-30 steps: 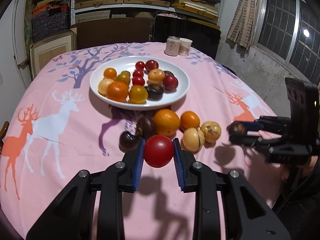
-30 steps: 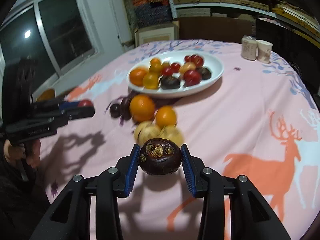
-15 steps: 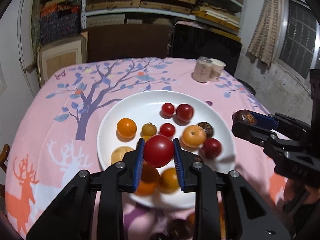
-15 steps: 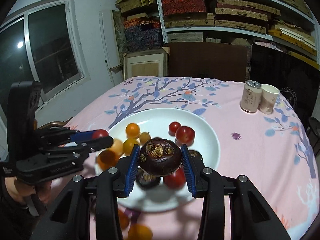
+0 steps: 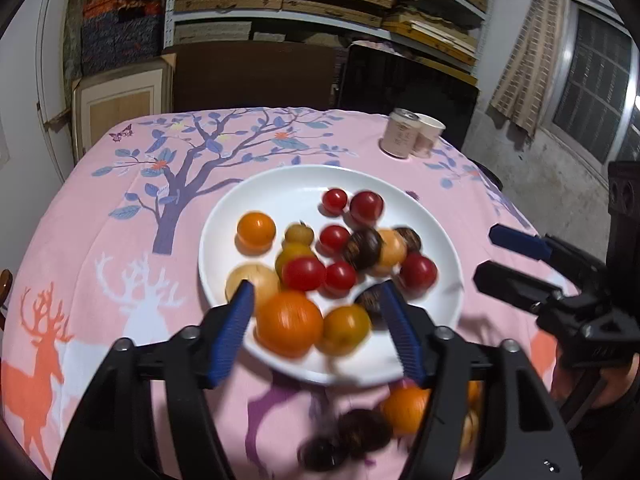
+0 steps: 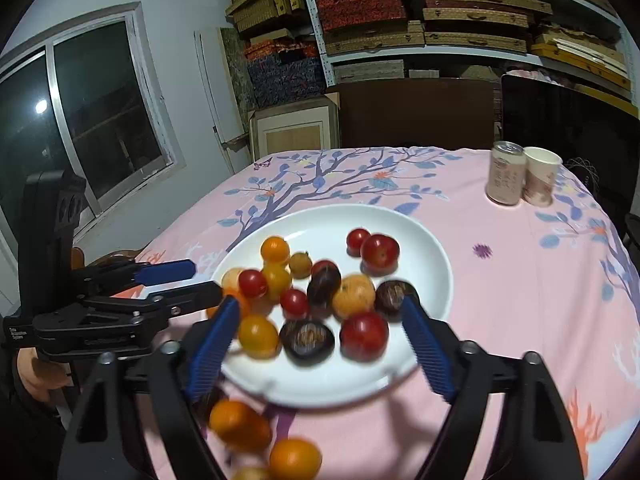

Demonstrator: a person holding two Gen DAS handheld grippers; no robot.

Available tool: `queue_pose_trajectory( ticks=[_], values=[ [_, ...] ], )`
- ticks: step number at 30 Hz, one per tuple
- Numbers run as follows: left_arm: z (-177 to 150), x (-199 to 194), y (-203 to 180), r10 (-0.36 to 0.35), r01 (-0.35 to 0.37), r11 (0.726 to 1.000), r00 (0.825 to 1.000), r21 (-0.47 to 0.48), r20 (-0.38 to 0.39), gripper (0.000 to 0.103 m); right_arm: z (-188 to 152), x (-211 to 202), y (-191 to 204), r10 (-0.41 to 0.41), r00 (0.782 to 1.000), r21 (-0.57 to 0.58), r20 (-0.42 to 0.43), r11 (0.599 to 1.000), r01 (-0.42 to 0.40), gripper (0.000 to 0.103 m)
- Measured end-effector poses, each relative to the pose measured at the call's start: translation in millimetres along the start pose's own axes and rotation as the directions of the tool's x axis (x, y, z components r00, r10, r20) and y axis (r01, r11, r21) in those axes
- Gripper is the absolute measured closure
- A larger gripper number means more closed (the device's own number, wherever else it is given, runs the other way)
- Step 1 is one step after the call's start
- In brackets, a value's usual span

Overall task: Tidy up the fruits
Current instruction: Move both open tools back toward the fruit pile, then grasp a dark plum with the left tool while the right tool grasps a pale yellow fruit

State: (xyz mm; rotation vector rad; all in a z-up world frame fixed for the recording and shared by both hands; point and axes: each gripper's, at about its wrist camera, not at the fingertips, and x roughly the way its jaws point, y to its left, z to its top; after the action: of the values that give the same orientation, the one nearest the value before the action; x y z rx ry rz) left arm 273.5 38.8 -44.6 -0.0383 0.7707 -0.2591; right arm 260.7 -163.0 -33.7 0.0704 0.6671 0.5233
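A white plate [image 5: 280, 192] [image 6: 420, 248] on the pink tablecloth holds several red, orange, yellow and dark fruits. My left gripper [image 5: 320, 320] is open and empty above the plate's near rim. The red tomato [image 5: 304, 273] it held lies among the fruits. My right gripper [image 6: 320, 340] is open and empty over the plate's near side. The dark fruit [image 6: 324, 280] it held lies in the plate. The right gripper also shows in the left wrist view [image 5: 516, 256], and the left one in the right wrist view [image 6: 192, 280].
Loose oranges [image 5: 404, 408] [image 6: 294, 458] and dark fruits [image 5: 360, 428] lie on the cloth in front of the plate. A can [image 5: 400, 134] [image 6: 506, 178] and a paper cup [image 5: 428, 136] [image 6: 540, 180] stand at the far right. Shelves and chairs stand behind the table.
Both grippers opened and dropped their fruit into the plate: the left let go of the red tomato, the right of the dark fruit. Both views have drawn back slightly.
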Motion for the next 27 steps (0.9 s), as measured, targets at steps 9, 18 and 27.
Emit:
queue_pose_trajectory(
  ticks=[9,18,27],
  values=[
    [-89.0,-30.1,-25.2,0.050,-0.032,0.984,0.994,0.176,-0.099,0.031,-61.1,-45.4,-24.3,0.079,0.997,0.192,0.000,0.978,-0.078,0.003],
    [-94.2,-2.4,-19.8,0.073,-0.049,0.982,0.989,0.184,-0.131,0.046,-84.9,-62.6,-15.5,0.057,0.998,0.167,0.001,0.984,-0.056,0.003],
    [-99.0,-10.9,-17.7,0.000,0.014,0.987,0.996,0.157,-0.089,0.071,-96.8,-61.0,-9.7,0.011,0.996,0.094,-0.086,0.996,-0.003,0.004]
  ],
)
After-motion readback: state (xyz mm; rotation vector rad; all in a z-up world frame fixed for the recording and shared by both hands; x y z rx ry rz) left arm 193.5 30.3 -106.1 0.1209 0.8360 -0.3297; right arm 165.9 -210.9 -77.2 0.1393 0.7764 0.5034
